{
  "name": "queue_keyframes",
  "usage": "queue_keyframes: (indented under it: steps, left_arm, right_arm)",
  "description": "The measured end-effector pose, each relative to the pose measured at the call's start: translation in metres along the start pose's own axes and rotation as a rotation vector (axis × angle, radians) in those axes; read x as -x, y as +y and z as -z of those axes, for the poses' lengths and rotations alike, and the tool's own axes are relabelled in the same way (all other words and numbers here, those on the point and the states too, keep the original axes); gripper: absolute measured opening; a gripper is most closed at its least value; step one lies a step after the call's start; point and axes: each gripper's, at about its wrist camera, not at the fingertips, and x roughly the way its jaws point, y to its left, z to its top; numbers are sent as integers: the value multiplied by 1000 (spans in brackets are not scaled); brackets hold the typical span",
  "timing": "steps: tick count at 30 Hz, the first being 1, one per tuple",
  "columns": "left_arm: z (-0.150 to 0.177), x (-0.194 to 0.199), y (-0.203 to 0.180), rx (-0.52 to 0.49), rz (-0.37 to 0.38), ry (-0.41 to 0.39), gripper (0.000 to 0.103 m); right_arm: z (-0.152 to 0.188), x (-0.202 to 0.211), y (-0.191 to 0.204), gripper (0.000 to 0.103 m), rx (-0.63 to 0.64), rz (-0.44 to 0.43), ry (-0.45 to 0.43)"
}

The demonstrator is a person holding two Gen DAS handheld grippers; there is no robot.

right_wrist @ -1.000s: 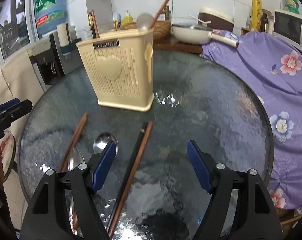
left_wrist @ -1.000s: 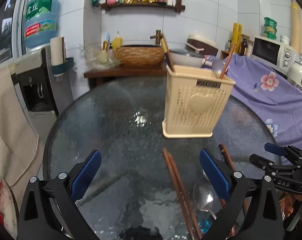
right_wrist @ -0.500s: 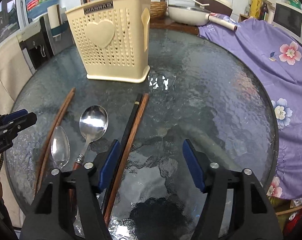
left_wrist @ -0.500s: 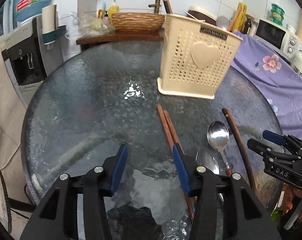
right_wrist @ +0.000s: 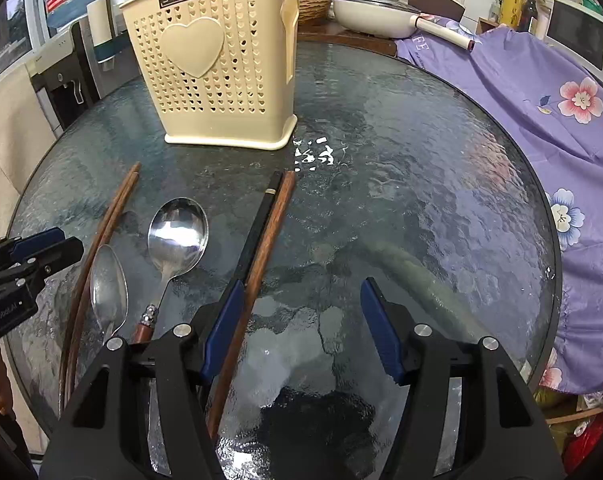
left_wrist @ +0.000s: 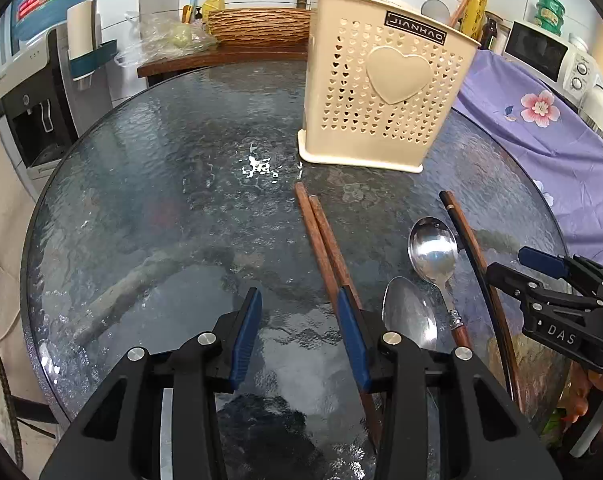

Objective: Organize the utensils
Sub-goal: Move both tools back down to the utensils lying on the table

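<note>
Both grippers lower toward utensils lying in front of the holder (left_wrist: 381, 92). Left gripper (left_wrist: 297, 336) narrowing, empty, beside brown chopsticks (left_wrist: 321, 240). Right gripper (right_wrist: 301, 328) narrowing, empty, beside dark pair (right_wrist: 265, 232). Pickup not begun.

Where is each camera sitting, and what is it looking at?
Left wrist: rides the left claw, looking down over the glass table at the brown chopsticks; right claw at the edge.
Right wrist: rides the right claw, over the black-and-brown chopsticks; left claw at the edge.
Shared: cream holder, two spoons.
</note>
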Motion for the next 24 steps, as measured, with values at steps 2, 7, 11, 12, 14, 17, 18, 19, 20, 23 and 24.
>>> queue_keyframes:
  steps: [2,7,11,12,14,17,18,19,20,23,24]
  left_arm:
    - [-1,0,-2,-5,7,-1,38]
    - [0,-1,-6,-21,11,6,37]
    - [2,-5,-10,-30,15,16,37]
    - [2,-6,-11,-33,13,19,36]
    - [2,-8,-11,-35,9,20,32]
    - [3,-8,-11,-37,6,25,32]
    - [3,-8,-12,-39,2,26,32]
    - [3,-8,-13,-44,-1,29,32]
    - [2,-9,-14,-49,-2,32,32]
    - [-1,-13,-20,-73,-22,38,32]
    - [-3,-15,-22,-81,-24,41,32]
  right_arm:
    - [0,0,0,61,4,8,0]
    - [1,-3,-4,60,4,15,11]
    - [2,-4,-6,60,-2,7,10]
    - [2,-4,-5,60,-1,8,10]
    - [2,-4,-4,60,3,9,10]
    - [2,-5,-5,60,5,5,11]
    - [1,-5,-6,60,3,7,11]
    - [1,-5,-5,60,4,11,11]
    - [0,-6,-4,60,10,16,12]
    - [-5,-7,-1,57,18,16,17]
    - [-6,-8,0,56,19,12,20]
